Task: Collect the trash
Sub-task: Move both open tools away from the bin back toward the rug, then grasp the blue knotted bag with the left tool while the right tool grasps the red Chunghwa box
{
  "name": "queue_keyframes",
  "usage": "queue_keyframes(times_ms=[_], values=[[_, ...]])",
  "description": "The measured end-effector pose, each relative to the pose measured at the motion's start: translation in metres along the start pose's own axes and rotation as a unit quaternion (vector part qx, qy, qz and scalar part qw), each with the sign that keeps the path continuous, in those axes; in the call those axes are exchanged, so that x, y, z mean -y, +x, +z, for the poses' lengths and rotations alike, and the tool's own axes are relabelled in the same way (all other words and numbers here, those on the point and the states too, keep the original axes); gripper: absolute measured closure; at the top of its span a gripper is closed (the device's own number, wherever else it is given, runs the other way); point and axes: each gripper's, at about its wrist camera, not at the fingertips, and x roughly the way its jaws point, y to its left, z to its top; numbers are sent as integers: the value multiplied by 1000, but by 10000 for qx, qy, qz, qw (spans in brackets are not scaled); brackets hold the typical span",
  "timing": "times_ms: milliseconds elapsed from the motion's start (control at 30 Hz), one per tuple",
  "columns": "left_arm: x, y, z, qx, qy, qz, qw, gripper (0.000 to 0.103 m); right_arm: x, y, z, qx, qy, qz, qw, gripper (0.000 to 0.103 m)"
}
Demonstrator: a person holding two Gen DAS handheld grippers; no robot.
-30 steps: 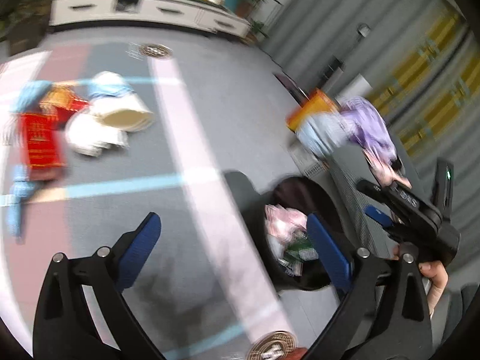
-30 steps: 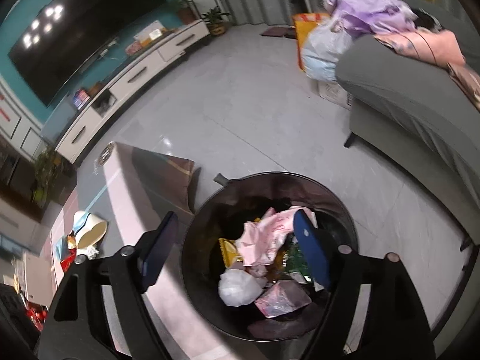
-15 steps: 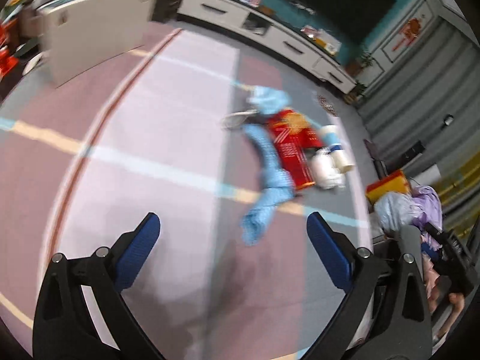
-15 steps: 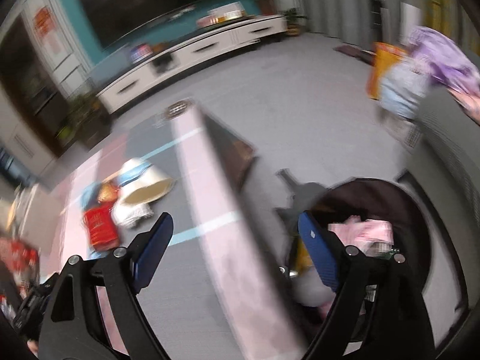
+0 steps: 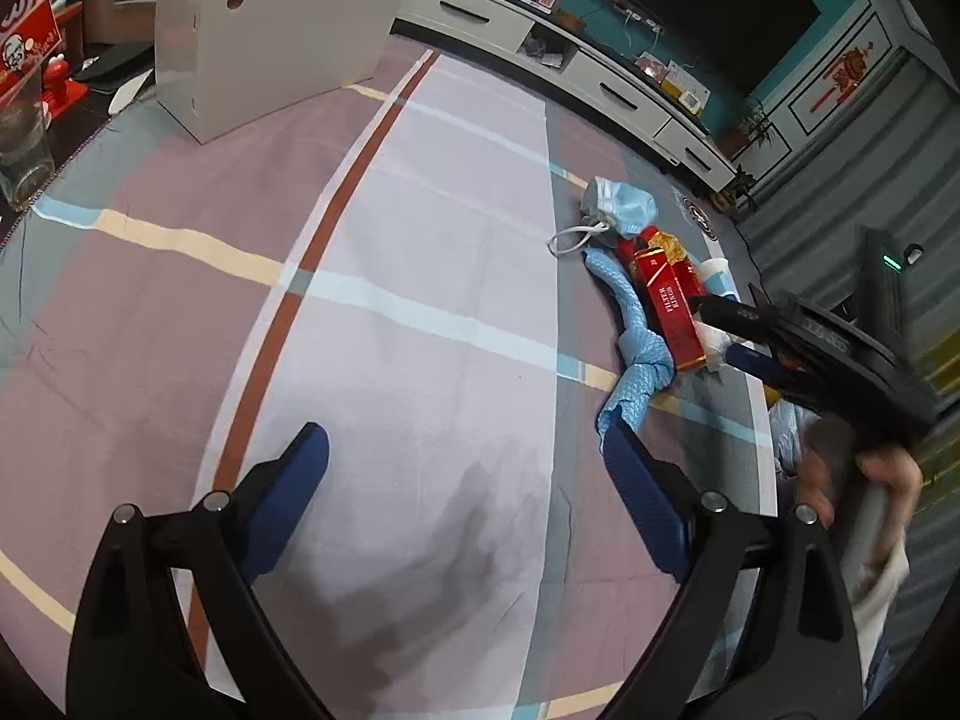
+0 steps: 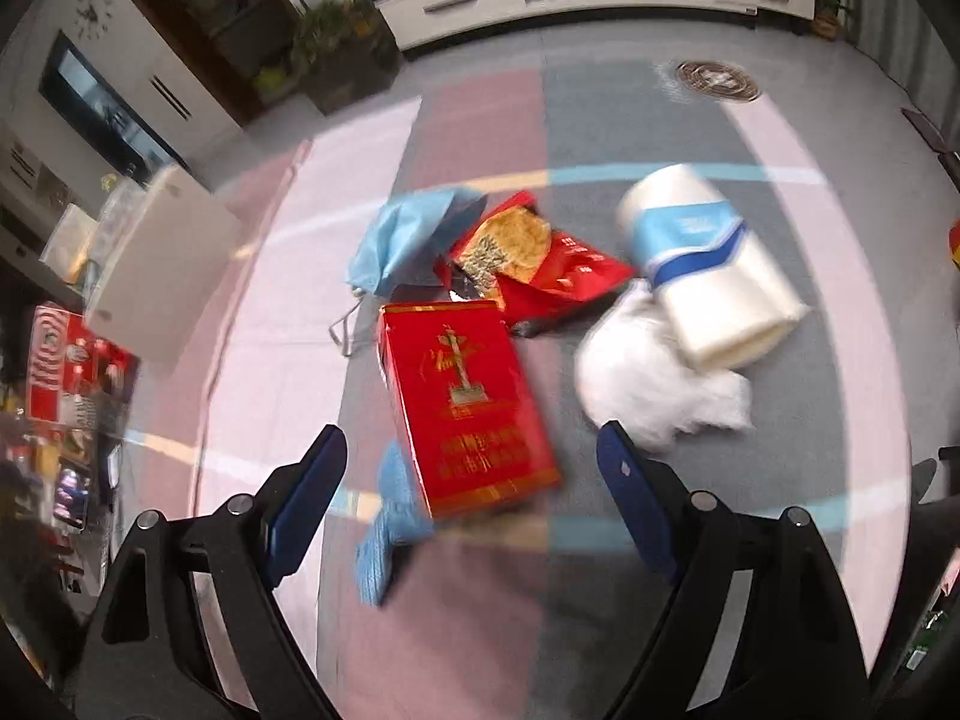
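bin gone from both views since a second ago; trash pile now fills right view. left gripper (image 5: pixel 465 483) jaws apart, empty, over striped cloth (image 5: pixel 420 276). right gripper (image 6: pixel 471 465) jaws apart, empty, above glossy red carton (image 6: pixel 465 402); crumpled blue mask (image 6: pixel 402 240) left, red foil wrapper (image 6: pixel 540 264), fluffy white tissue (image 6: pixel 654 384), rolled plastic cup sleeve (image 6: pixel 708 270) right.

Soft, even indoor light is falling from overhead, casting a faint grey shadow on the striped cloth (image 5: pixel 420 312) between the left gripper's fingers (image 5: pixel 288 498). Fisheye bending is curving the edges into dark corners. Motion blur is smearing the red carton (image 6: pixel 465 402) and the right hand (image 5: pixel 864 474).
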Motion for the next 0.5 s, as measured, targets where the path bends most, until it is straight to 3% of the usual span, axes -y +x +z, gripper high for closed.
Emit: queue_keyframes(times_ms=[100,233,500], values=[[-2,-3,-1,17,59,15,10000,11,-8,20,7,-162,-58,-225,9996,22],[-2,1,-1,-34,28,-77,10000,11,-11,33,10,-230,-138,-353,9990,38],[32,22,9,-125,282,-311,9990,18,5,-8,-11,107,-102,-266,9995,43]])
